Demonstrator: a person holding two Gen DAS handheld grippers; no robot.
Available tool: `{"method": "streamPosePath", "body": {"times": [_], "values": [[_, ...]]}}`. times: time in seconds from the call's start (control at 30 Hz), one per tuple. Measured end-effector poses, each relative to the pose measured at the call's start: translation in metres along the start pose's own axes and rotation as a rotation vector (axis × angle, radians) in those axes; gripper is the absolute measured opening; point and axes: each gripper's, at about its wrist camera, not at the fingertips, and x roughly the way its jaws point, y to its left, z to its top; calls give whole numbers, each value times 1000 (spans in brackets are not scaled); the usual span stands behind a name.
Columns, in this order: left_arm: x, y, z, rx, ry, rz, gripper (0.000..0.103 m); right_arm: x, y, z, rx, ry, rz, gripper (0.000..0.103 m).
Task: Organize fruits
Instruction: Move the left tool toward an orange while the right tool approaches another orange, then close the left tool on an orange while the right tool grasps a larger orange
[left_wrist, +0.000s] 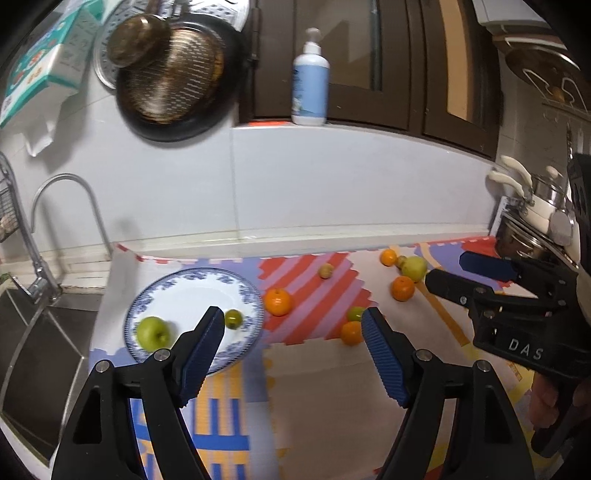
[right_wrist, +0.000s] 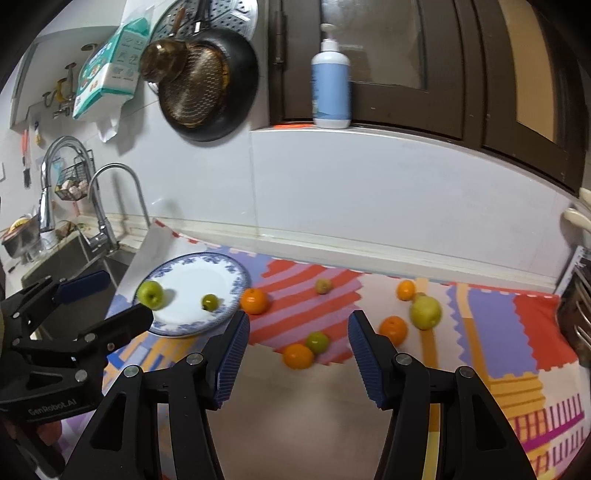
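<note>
A blue-rimmed white plate lies on the colourful mat by the sink. It holds a green apple and a small green fruit. Oranges lie loose on the mat: one beside the plate, one at the front, others to the right. A small green fruit and a large yellow-green pear also lie there. My left gripper is open and empty above the plate's edge. My right gripper is open and empty above the front orange.
A sink with a tap lies left of the mat. A pan hangs on the wall, and a pump bottle stands on the ledge. Pots stand at the right.
</note>
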Motion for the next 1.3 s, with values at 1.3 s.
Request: {"method": "streamPosePath", "body": {"times": [1.3], "values": [[168,-63,-27,-24,332,-30,66,142,-116,-40,92,253,-19,56]]}}
